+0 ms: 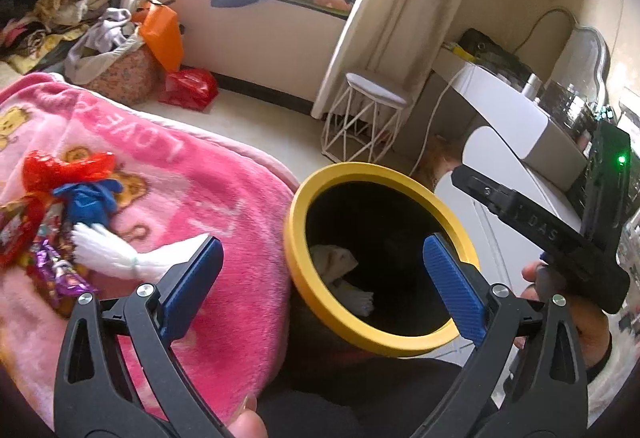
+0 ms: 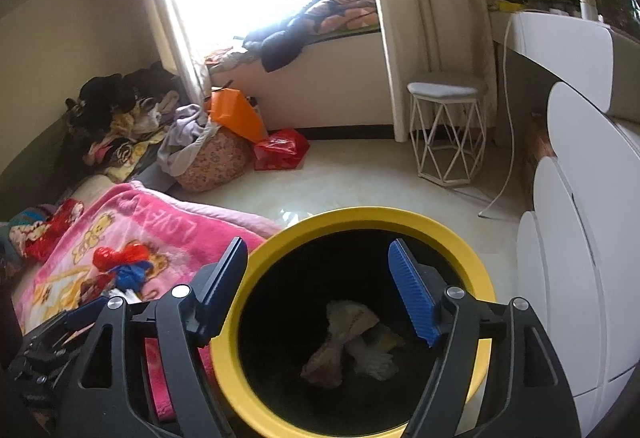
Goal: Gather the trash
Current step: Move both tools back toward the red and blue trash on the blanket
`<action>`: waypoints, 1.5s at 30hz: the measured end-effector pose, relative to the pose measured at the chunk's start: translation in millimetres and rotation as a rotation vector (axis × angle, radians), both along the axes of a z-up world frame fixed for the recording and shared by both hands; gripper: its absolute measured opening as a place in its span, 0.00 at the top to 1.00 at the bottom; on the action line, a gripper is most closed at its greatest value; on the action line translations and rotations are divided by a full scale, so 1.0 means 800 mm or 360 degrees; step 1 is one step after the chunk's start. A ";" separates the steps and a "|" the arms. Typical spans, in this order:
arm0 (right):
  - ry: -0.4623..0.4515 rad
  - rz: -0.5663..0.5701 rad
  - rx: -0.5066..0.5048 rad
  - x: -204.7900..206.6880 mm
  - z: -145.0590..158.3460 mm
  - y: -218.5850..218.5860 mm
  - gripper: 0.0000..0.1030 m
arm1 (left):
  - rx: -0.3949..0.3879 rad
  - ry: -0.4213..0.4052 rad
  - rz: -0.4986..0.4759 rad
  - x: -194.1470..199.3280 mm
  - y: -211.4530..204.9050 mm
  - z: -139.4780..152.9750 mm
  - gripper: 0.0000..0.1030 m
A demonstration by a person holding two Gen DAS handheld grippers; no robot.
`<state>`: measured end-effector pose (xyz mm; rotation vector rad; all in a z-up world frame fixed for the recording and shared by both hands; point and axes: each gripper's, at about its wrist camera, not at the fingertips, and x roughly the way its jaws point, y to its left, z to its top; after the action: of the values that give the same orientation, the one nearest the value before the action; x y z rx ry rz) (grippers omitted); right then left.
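While both grippers hang spread and empty over the yellow-rimmed bin [image 2: 352, 226], the step in hand looks like turning back to the bed for more trash, since pale crumpled scraps [image 2: 348, 342] already lie at the bottom of the bin. The left gripper [image 1: 320, 290] has its blue pads wide apart with nothing between them, and the right gripper [image 2: 320, 290] stands parted above the bin's mouth, also holding nothing. What remains sits on the pink blanket [image 1: 192, 173], just left of the bin: a white tasselled bundle [image 1: 116, 250] nearest, a blue crumpled piece [image 1: 90, 197] touching it, a red wrapper [image 1: 64, 167] above, and shiny purple wrappers [image 1: 56, 266] at the edge. To do this well, I would send the left gripper, being closer, to the white bundle first, lower the pads astride it, and pinch only the trash, not the fleece beneath
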<state>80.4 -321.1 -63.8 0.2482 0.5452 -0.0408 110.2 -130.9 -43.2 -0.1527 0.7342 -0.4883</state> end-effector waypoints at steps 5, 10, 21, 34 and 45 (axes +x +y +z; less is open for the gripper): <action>-0.0016 0.0055 -0.0013 -0.004 0.008 0.019 0.31 | -0.0002 -0.0027 0.0052 -0.006 0.021 0.007 0.10; -0.0021 0.0117 -0.0035 -0.003 0.014 0.042 0.30 | -0.0005 -0.0063 0.0110 -0.011 0.043 0.016 0.10; -0.0023 0.0268 -0.0079 -0.005 0.019 0.091 0.28 | 0.0026 -0.0154 0.0239 -0.020 0.084 0.031 0.10; -0.0030 0.0455 -0.0139 -0.008 0.025 0.147 0.28 | 0.0023 -0.0232 0.0385 -0.029 0.131 0.047 0.10; -0.0020 0.0583 -0.0196 -0.007 0.025 0.182 0.28 | -0.0007 -0.0234 0.0510 -0.031 0.173 0.046 0.10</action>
<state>74.6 -175.3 -43.7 0.0263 0.5662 0.2815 85.5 7.6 -6.1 -0.2315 0.5519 -0.1928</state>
